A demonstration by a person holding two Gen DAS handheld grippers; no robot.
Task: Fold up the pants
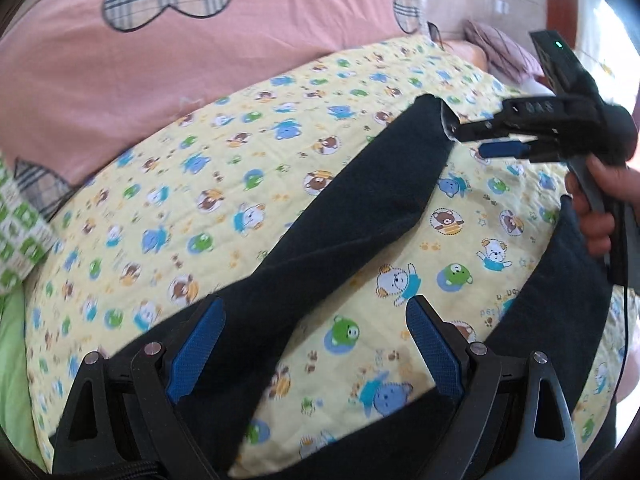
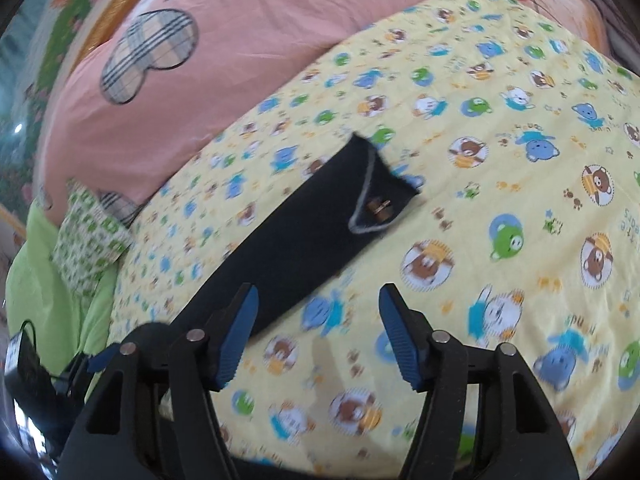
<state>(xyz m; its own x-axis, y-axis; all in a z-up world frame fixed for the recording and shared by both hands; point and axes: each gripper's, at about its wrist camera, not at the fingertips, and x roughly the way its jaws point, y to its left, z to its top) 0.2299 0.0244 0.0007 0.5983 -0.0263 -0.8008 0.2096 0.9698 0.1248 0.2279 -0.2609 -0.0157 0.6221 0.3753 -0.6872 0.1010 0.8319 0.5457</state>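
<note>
Dark navy pants lie spread on a yellow cartoon-print quilt, one leg running to the upper right, the other at the right edge. My left gripper is open above the crotch area, holding nothing. My right gripper, held in a hand, hovers at the hem of the far leg. In the right wrist view it is open and empty, the pants leg with its pale-edged hem just ahead and left of the fingers.
A pink pillow with plaid hearts lies beyond the quilt. A green patterned cloth and a green sheet sit at the left. A black device with a cable is at the lower left.
</note>
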